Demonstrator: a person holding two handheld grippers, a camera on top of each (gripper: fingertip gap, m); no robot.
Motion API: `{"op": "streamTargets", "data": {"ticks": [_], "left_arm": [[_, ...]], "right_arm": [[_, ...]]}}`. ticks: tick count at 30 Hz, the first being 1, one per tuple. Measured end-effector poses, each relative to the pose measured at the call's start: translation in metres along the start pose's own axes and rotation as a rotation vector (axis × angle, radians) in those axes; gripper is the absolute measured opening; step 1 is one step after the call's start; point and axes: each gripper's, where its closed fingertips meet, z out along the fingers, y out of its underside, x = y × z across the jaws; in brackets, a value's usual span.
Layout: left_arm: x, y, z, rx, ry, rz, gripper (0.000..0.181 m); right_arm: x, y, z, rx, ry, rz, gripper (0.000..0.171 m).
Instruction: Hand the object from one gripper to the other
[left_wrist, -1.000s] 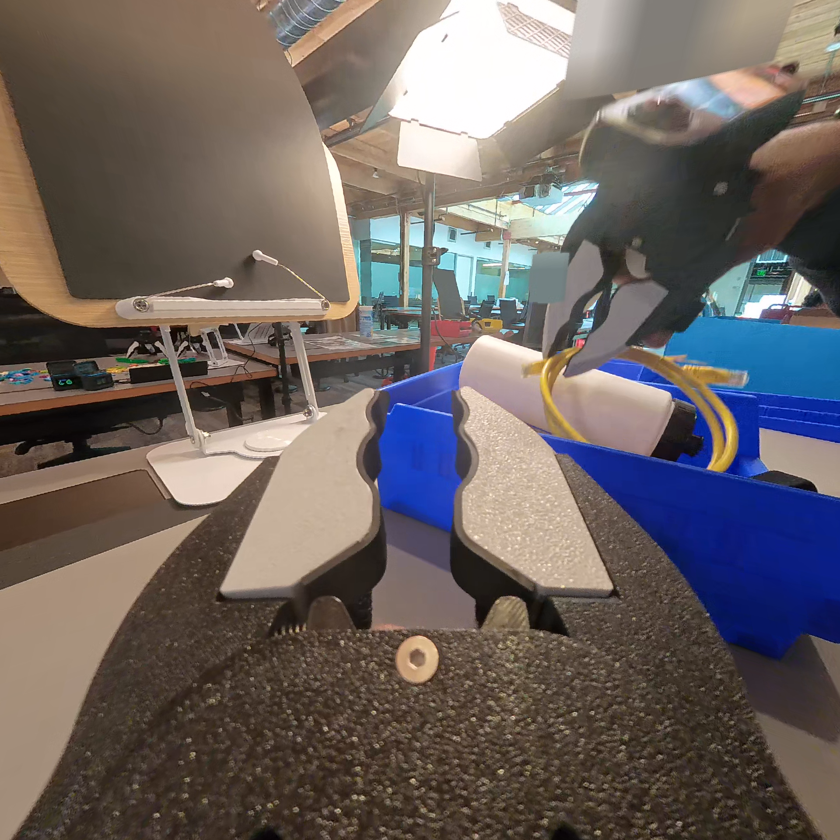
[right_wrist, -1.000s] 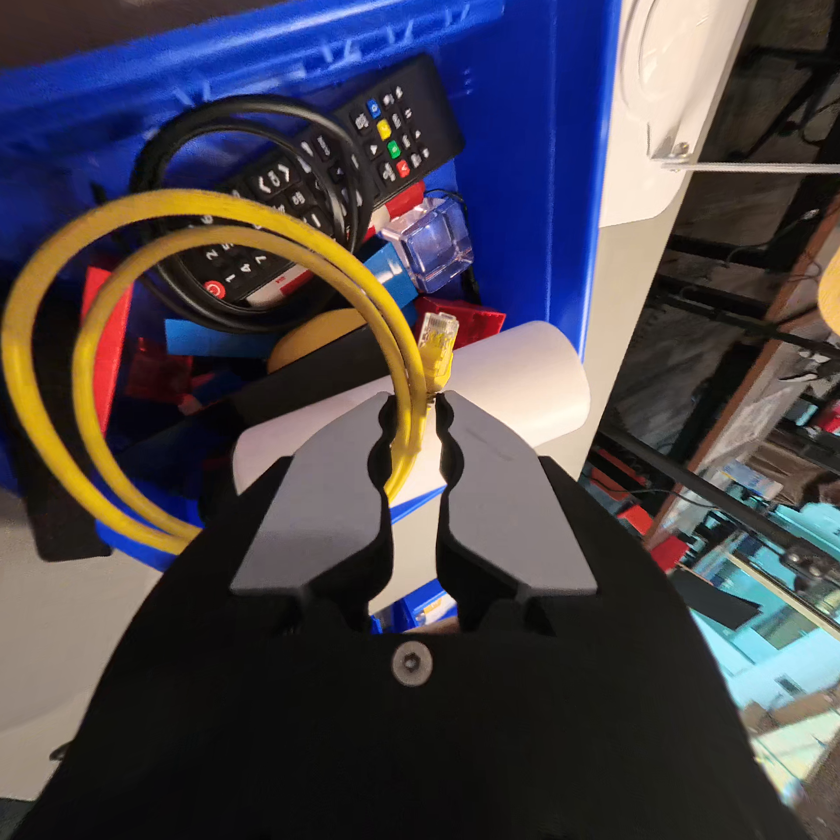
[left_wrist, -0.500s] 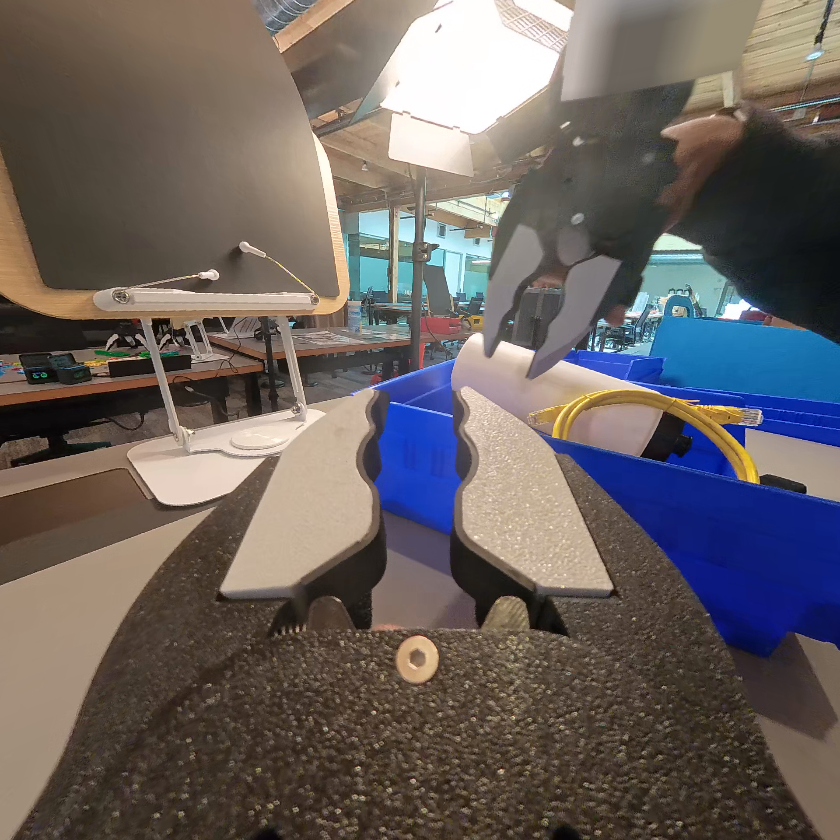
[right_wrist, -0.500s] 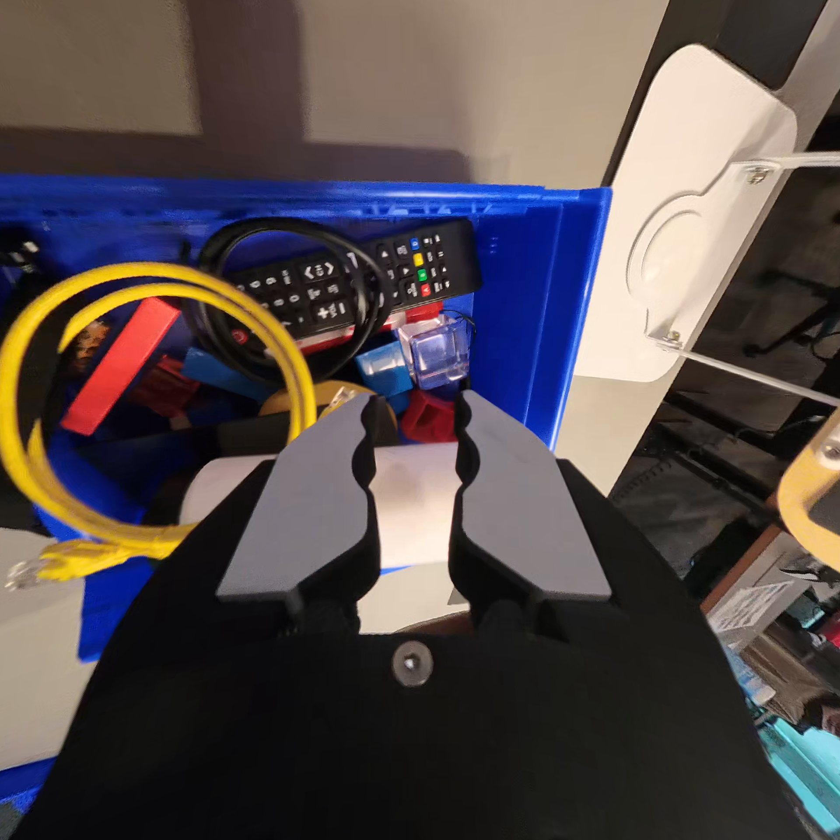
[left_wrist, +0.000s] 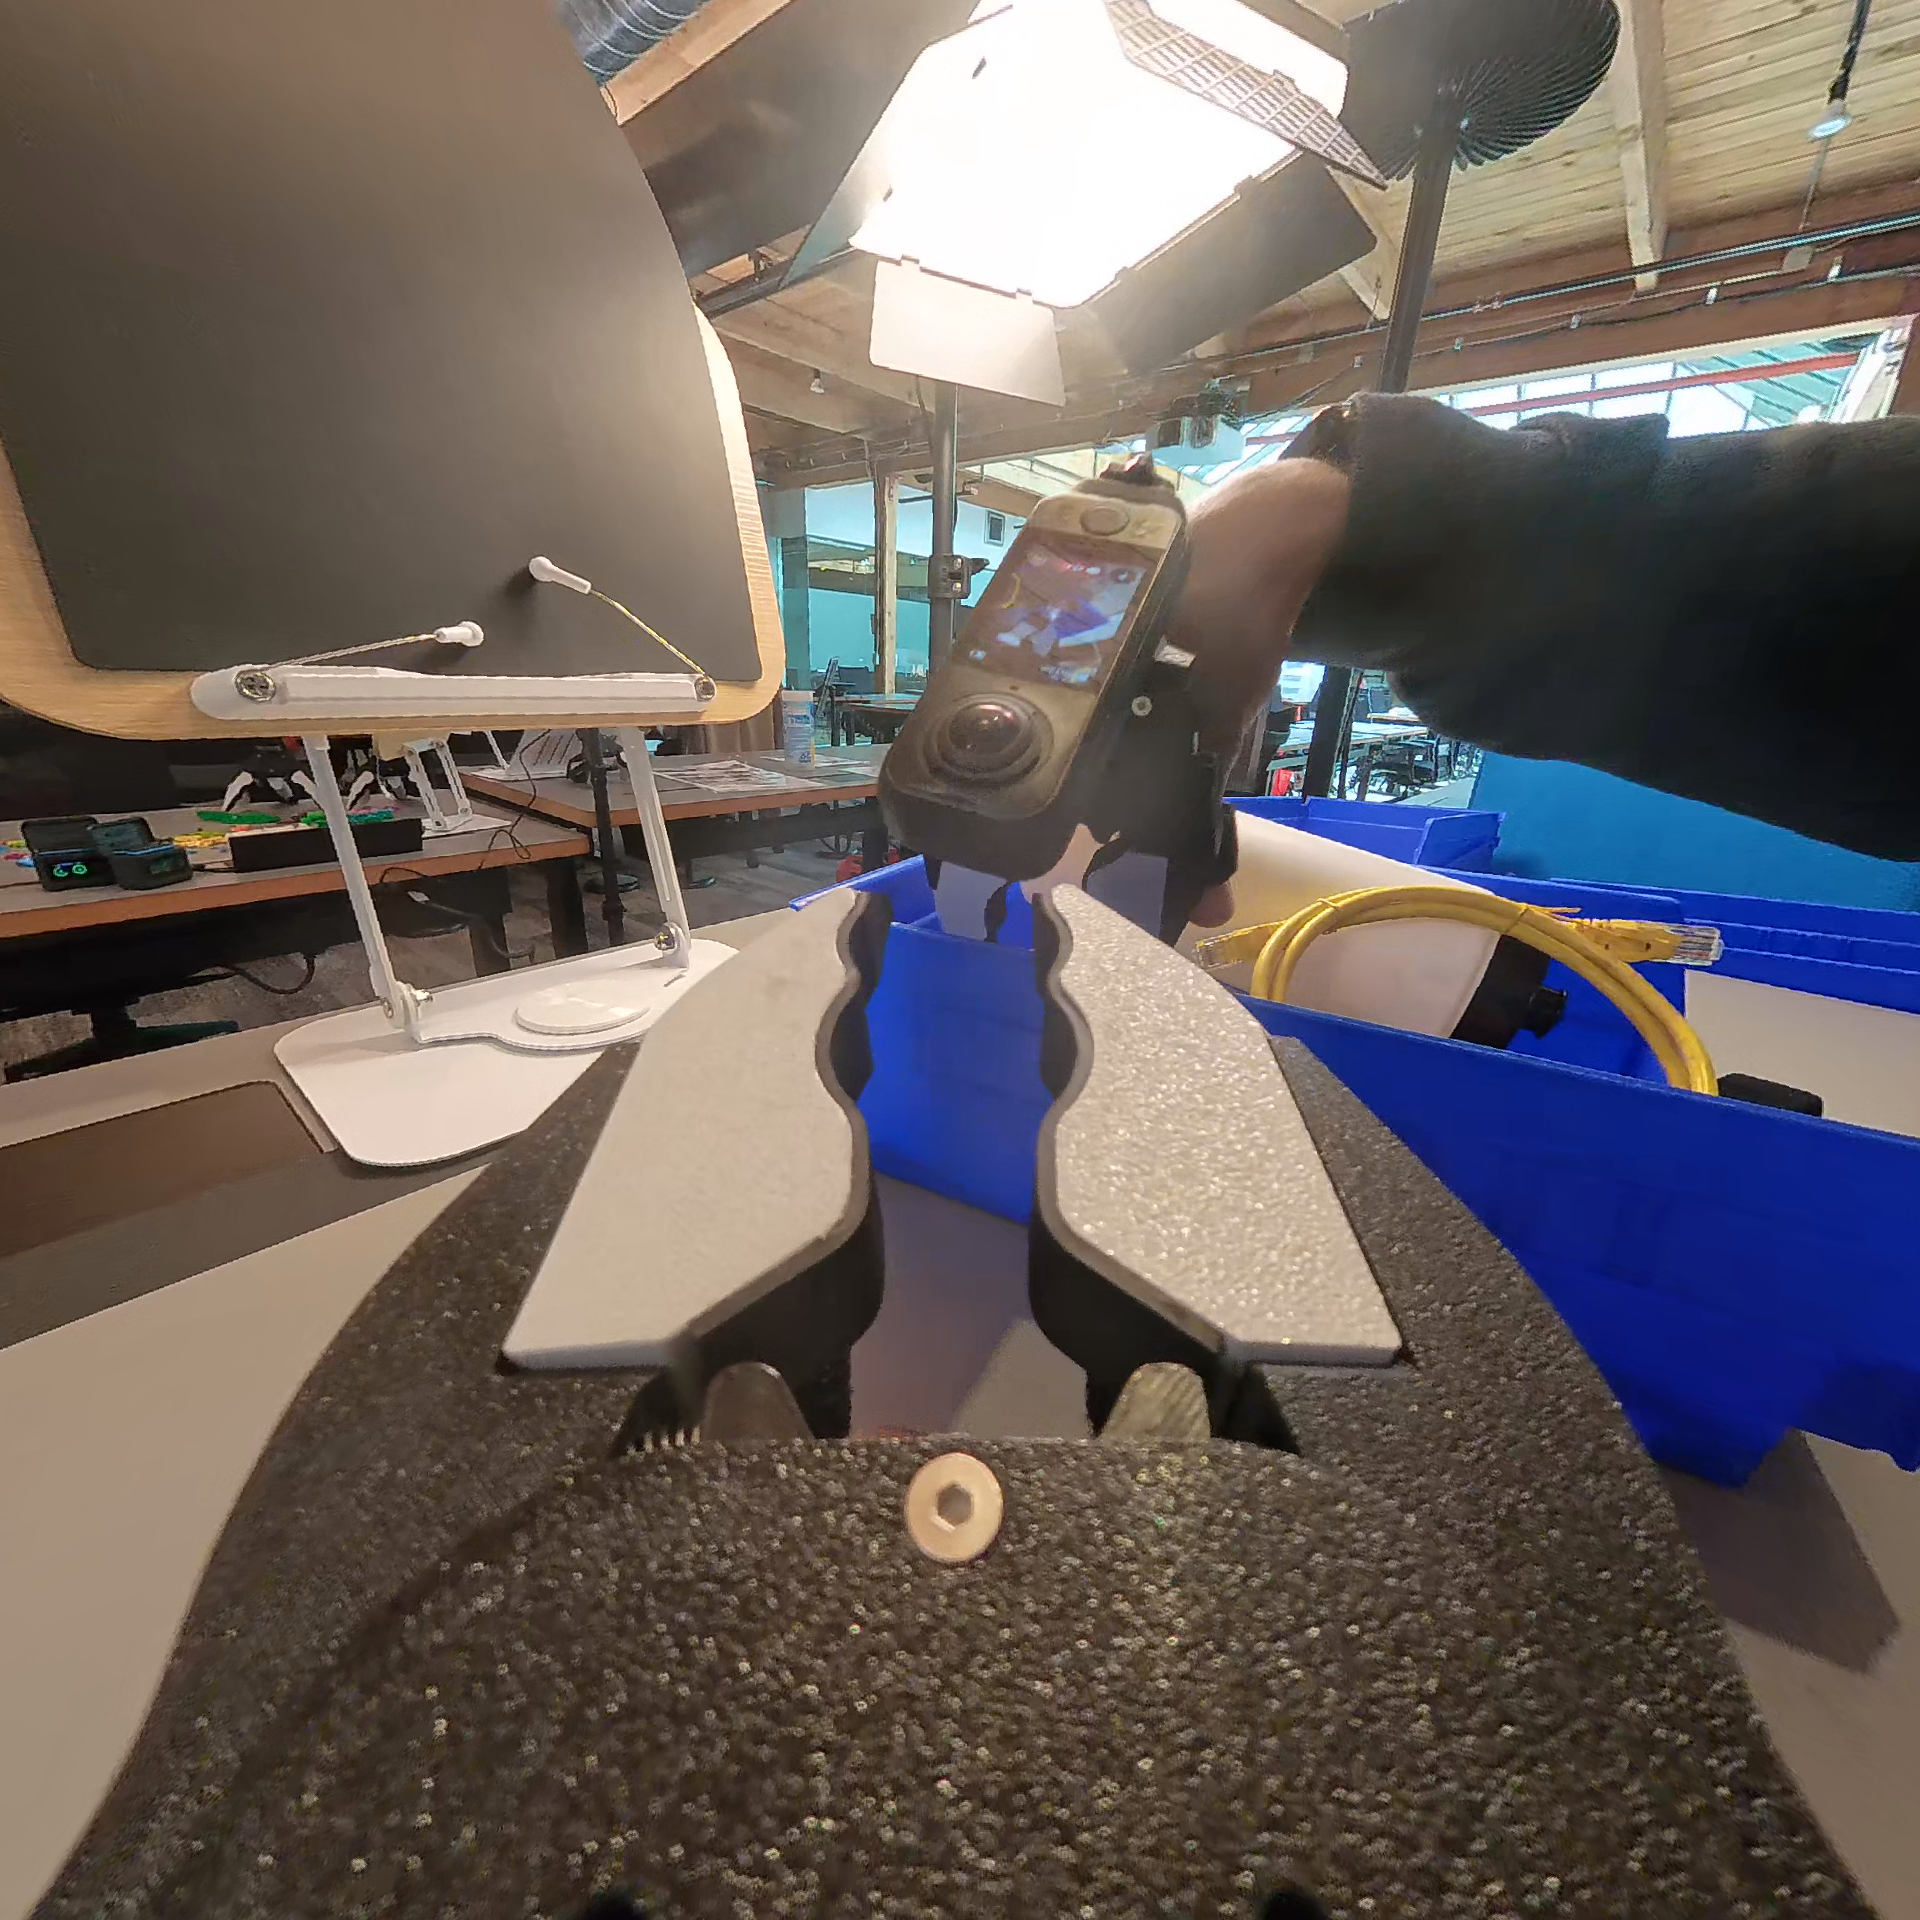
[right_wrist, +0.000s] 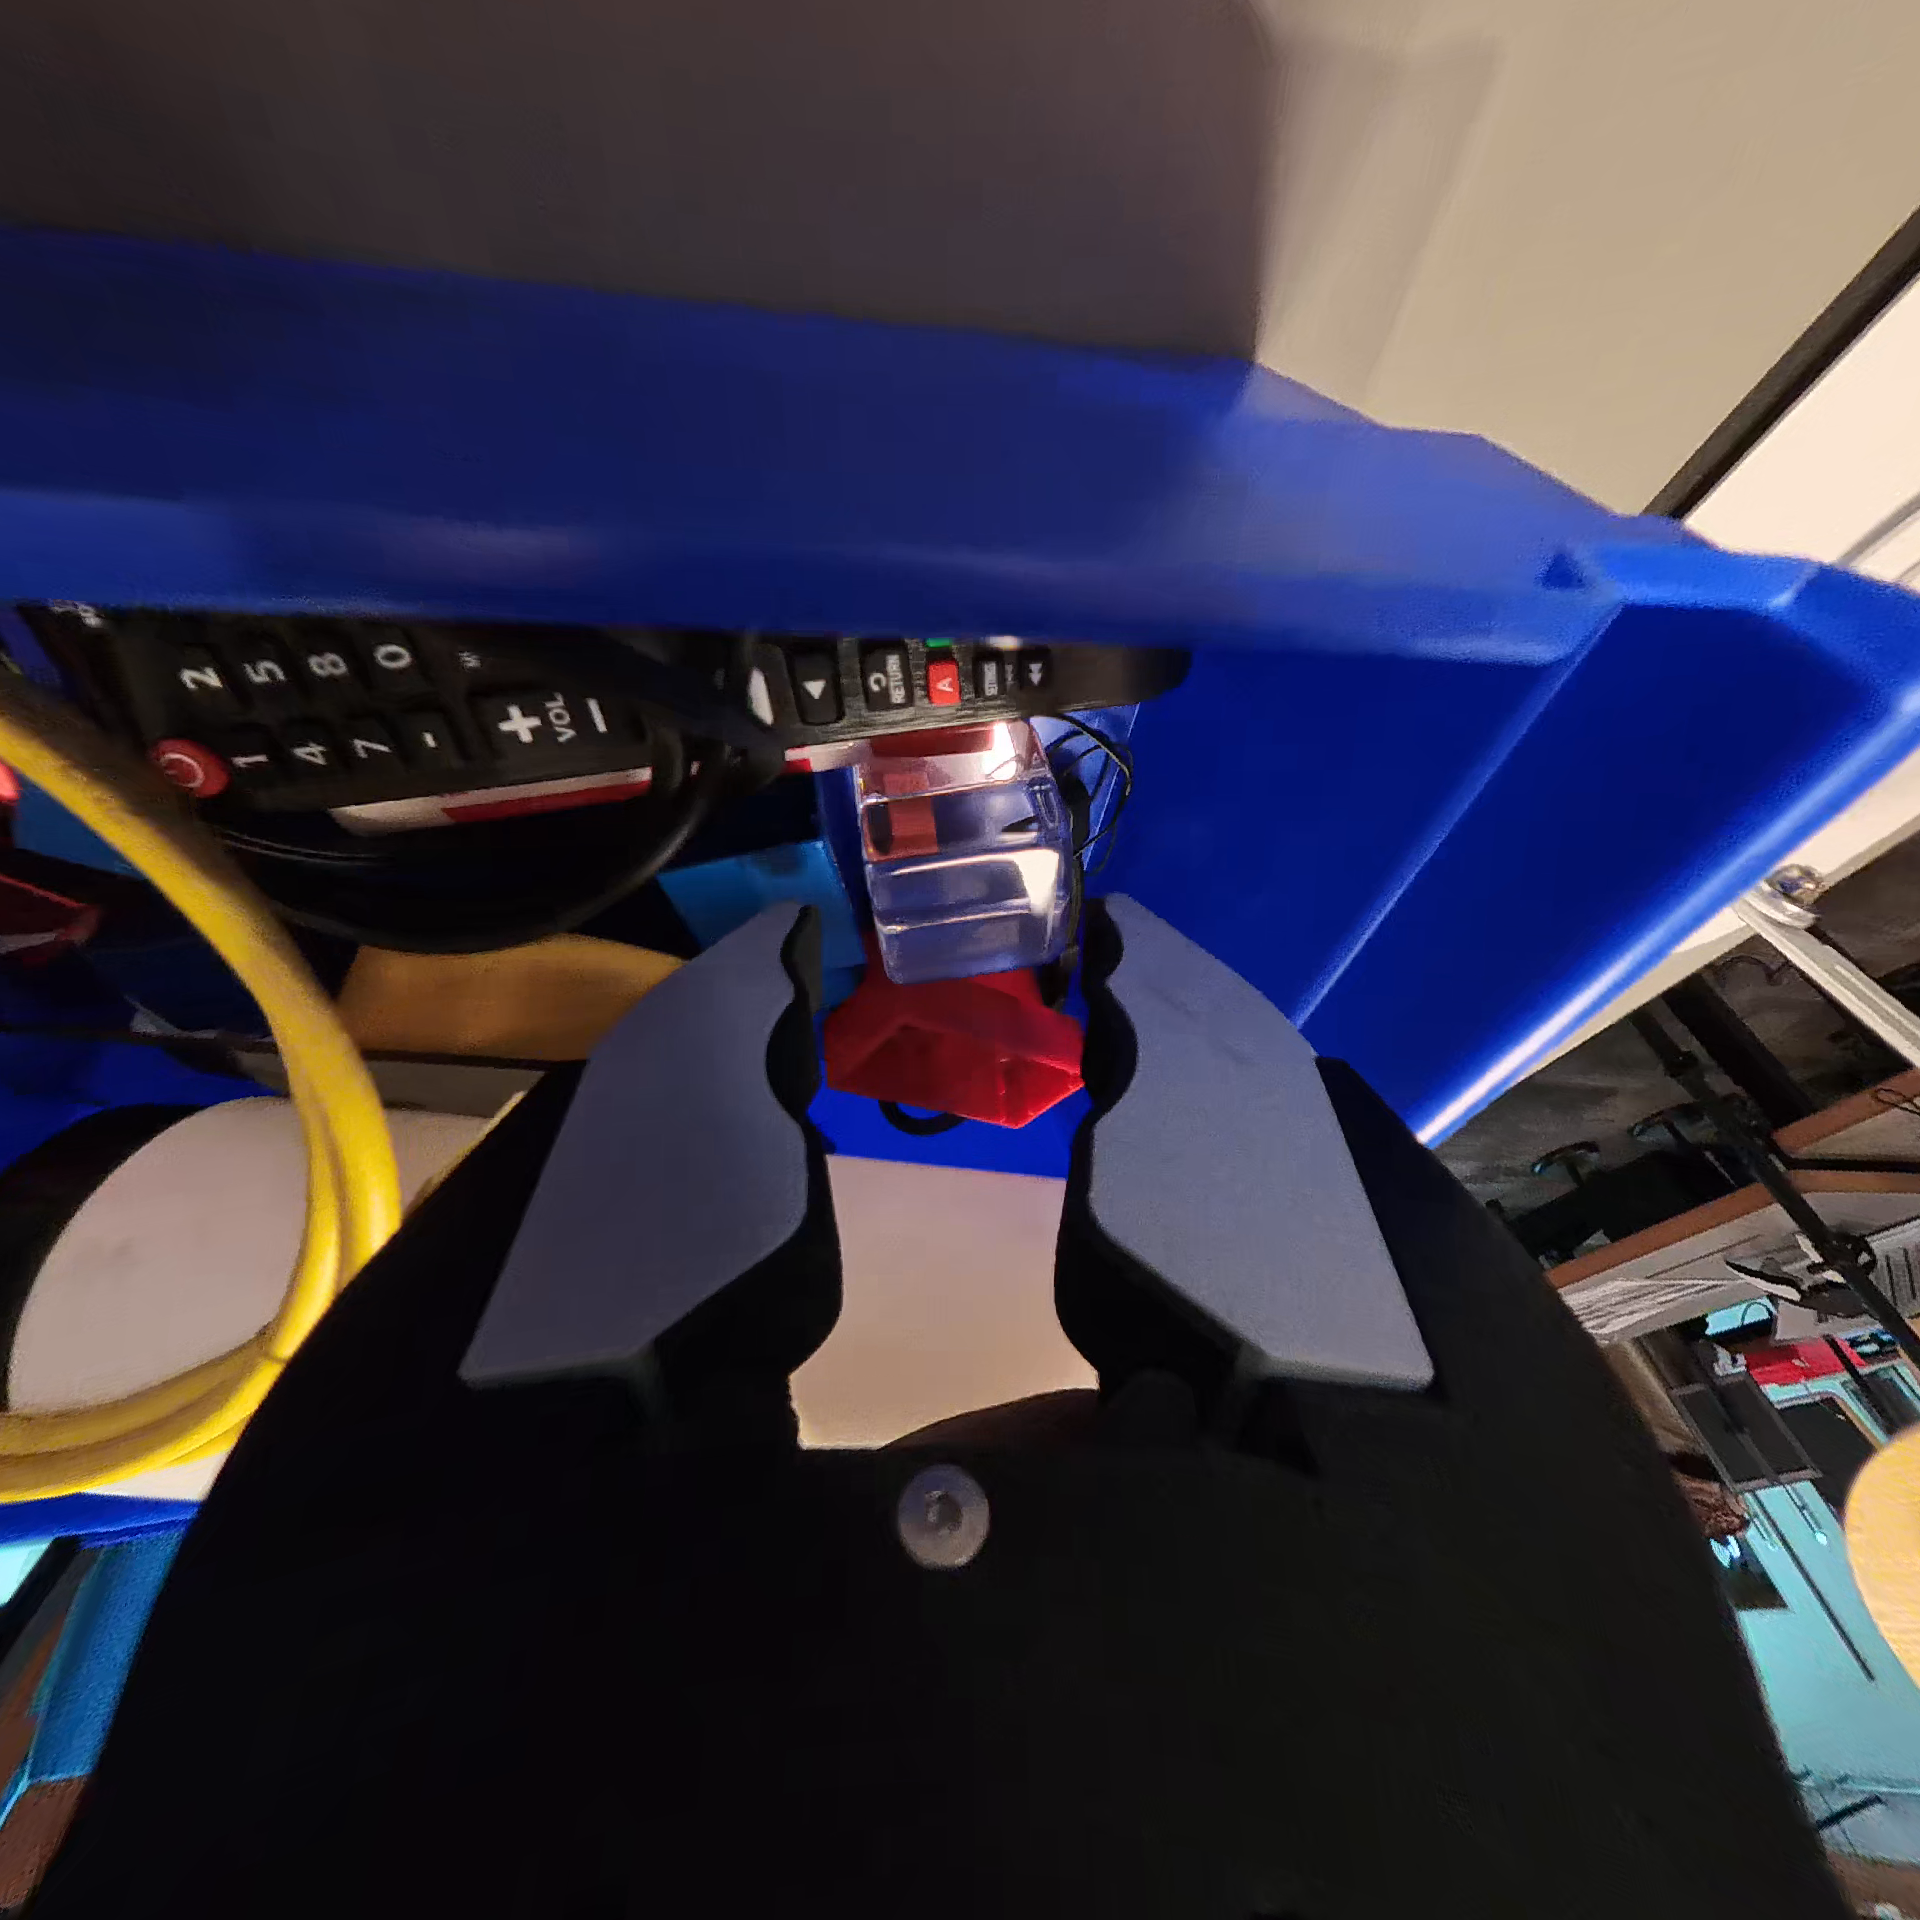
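Note:
My right gripper (right_wrist: 951, 925) is open, reaching down into the blue bin (right_wrist: 935, 499). Its fingertips straddle a clear cube (right_wrist: 961, 862) and a red piece (right_wrist: 945, 1060) without closing on them. In the left wrist view its camera body (left_wrist: 1023, 665) and the person's sleeve hang over the bin (left_wrist: 1507, 1174). A yellow cable (right_wrist: 343, 1091) lies looped over a white cylinder (right_wrist: 156, 1247); both show in the left wrist view, cable (left_wrist: 1455, 914) and cylinder (left_wrist: 1382, 966). My left gripper (left_wrist: 951, 914) is open and empty, low over the table just outside the bin's near corner.
A black remote (right_wrist: 416, 707) and a black cable coil (right_wrist: 499, 894) lie in the bin behind the cube. A white stand (left_wrist: 468, 1070) holding a dark board is on the table to the left. More blue bins (left_wrist: 1766, 935) sit behind. A studio light (left_wrist: 1039, 156) is overhead. There is about 20 centimeters between the tips of the two grippers. About 12 centimeters separates my right fingertips from the white cylinder (right_wrist: 156, 1247). It turns up in the left wrist view (left_wrist: 1418, 979) as well.
My right gripper let go of the yellow cable, which now rests on the white cylinder. It then swung over and dropped into the bin around the clear cube, jaws wider. The left gripper barely moved.

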Motion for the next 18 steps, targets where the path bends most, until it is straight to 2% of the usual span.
{"op": "streamTargets", "data": {"ticks": [4, 9, 12, 15, 18], "left_arm": [[0.002, 0.0, 0.0, -0.001, 0.006, 0.007, 0.029], [0.003, 0.0, 0.0, 0.002, 0.013, 0.006, 0.029], [0.004, 0.0, -0.001, 0.003, 0.013, 0.007, 0.029], [0.006, 0.0, -0.002, 0.002, 0.012, 0.012, 0.029], [0.009, -0.001, -0.003, 0.001, 0.01, 0.021, 0.029]], "right_arm": [[0.002, 0.001, 0.009, -0.009, -0.044, 0.013, 0.05], [0.002, 0.002, 0.012, 0.017, -0.113, 0.066, 0.039], [0.003, 0.002, 0.013, 0.036, -0.121, 0.088, 0.039], [0.007, 0.003, 0.007, 0.054, -0.036, 0.085, 0.039], [0.011, 0.004, -0.017, 0.143, 0.076, 0.136, 0.039]]}}
